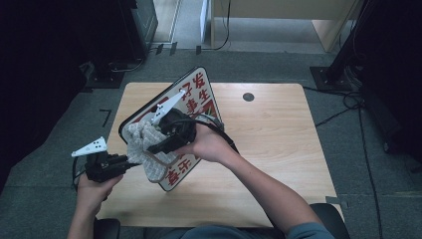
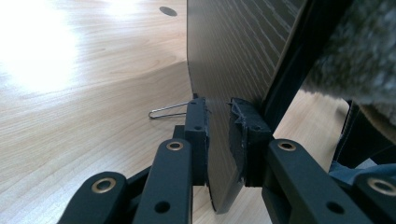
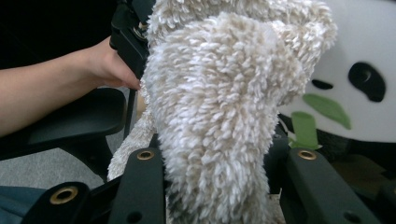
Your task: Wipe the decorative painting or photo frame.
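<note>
My left claw (image 1: 130, 160) clamped the lower edge of the sign (image 1: 199, 94), propping it tilted above the table (image 1: 278, 134). My right claw (image 1: 152, 148) gripped the cloth (image 1: 142, 137) against its face; wiping seemed underway, much left.

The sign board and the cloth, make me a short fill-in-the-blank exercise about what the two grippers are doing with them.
1. The left gripper is clamped on the edge of the ____, holding it tilted above the wooden table.
2. The right gripper is shut on a fluffy cream ____.
3. The characters printed on the sign board are ____ in colour.
4. In the left gripper view, a metal ____ lies on the table beside the jaws.

Missing words: sign board; cloth; red; clip
</note>
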`<state>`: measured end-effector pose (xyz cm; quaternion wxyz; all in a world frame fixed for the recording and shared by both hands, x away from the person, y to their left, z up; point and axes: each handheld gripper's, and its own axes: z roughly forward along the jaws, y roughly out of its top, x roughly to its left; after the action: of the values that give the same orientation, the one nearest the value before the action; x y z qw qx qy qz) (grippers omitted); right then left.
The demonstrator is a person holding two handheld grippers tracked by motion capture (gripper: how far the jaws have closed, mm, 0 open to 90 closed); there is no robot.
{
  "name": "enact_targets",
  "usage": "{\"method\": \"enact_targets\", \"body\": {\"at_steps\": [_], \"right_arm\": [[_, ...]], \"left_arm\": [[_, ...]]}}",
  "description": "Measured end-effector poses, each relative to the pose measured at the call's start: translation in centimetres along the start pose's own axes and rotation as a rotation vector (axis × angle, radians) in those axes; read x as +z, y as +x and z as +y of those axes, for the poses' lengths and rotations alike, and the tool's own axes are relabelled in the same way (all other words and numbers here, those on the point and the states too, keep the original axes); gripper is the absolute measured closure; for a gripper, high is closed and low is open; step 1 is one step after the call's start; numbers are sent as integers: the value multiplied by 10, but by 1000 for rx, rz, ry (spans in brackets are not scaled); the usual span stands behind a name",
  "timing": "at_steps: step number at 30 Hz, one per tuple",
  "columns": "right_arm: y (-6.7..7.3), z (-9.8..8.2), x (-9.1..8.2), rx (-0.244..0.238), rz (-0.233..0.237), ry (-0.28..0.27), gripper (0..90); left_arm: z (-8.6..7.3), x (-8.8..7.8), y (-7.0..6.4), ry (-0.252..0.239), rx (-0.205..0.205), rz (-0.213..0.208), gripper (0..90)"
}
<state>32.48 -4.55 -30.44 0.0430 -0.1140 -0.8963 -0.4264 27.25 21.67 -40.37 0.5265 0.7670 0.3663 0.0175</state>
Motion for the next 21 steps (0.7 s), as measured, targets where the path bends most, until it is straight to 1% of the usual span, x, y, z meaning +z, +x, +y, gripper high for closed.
{"method": "enact_targets", "body": {"at_steps": [6, 11, 12, 13, 21], "right_arm": [[-1, -8, 5, 5, 11, 2, 630], [-2, -15, 8, 8, 19, -7, 627], [-2, -16, 9, 15, 19, -9, 626], [-2, -17, 10, 11, 18, -11, 625], [-3, -25, 14, 15, 29, -3, 624]], "left_arm": [[0, 0, 0, 2, -1, 0, 774], [0, 0, 0, 1, -1, 1, 773], [0, 0, 1, 1, -1, 1, 773], [0, 0, 0, 1, 0, 1, 773], [0, 0, 1, 1, -3, 2, 768]]}}
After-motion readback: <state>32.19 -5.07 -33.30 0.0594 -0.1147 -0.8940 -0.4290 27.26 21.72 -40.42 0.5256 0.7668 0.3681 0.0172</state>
